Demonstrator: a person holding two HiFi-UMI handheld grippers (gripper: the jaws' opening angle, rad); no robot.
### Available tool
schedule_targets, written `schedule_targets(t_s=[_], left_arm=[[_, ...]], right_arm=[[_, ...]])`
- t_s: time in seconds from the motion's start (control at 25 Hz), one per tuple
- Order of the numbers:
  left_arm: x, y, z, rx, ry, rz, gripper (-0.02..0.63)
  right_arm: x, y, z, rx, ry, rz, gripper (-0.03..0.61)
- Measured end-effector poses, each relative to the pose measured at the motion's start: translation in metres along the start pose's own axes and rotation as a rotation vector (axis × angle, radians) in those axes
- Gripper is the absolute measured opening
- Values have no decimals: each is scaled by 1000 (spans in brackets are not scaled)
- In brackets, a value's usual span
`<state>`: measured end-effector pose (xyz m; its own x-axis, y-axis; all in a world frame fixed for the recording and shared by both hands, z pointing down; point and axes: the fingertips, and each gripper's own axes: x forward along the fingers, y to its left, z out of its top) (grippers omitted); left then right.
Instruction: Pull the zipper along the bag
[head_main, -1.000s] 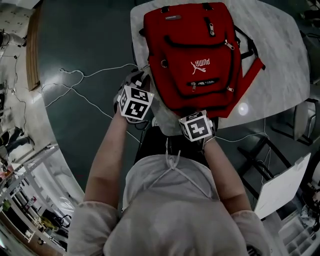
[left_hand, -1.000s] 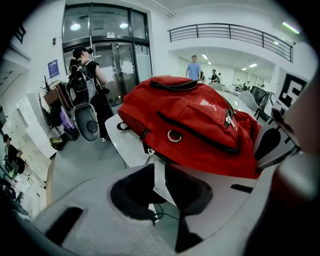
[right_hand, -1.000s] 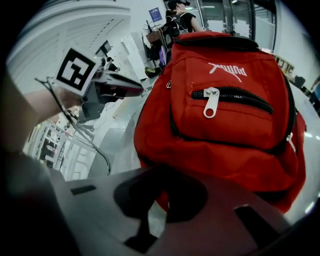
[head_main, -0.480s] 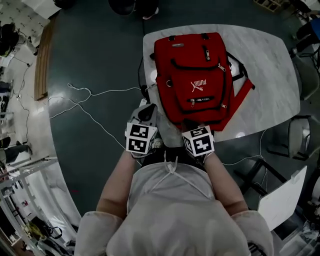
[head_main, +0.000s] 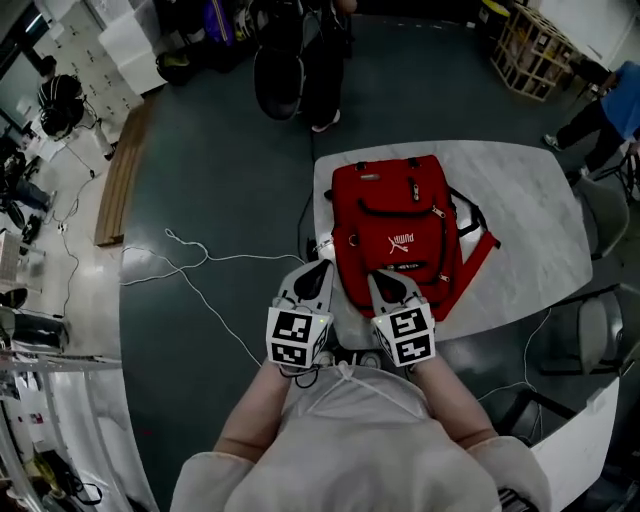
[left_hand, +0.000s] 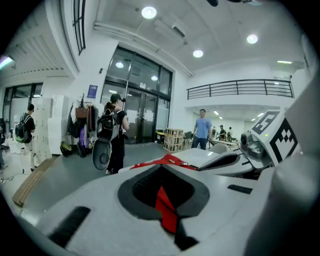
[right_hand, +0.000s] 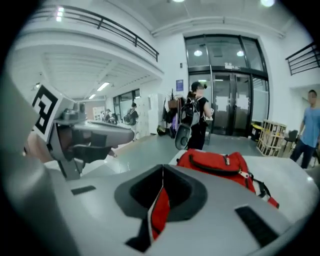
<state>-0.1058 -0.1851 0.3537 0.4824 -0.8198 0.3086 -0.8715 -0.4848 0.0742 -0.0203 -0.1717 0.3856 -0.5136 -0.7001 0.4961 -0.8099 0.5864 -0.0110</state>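
Head view: left gripper (head_main: 318, 268) fingers, having just been closing, are sitting together, empty; right gripper (head_main: 380, 282) fingers are sitting together too, empty. Red Puma backpack (head_main: 398, 235) is lying flat on the bench (head_main: 530, 220) just ahead of both fingertips.

Large lobby-like hall: glass entrance doors (left_hand: 135, 117), railed mezzanine (left_hand: 240, 89), recessed ceiling lights (left_hand: 148, 12).

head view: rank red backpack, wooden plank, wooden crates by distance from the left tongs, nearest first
1. red backpack, on the table, just right of the left tongs.
2. wooden plank, on the floor, far left.
3. wooden crates, top right, beyond the table.
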Motion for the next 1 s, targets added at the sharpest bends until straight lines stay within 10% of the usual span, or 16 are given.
schedule_targets(t_s=[0.48, 1.0], left_arm=[[-26, 0, 63, -9, -147, 60, 20], [-16, -12, 65, 25, -118, 22, 20]], right_arm=[[-39, -10, 86, 63, -317, -40, 26], [-36, -8, 88, 46, -328, -17, 26]])
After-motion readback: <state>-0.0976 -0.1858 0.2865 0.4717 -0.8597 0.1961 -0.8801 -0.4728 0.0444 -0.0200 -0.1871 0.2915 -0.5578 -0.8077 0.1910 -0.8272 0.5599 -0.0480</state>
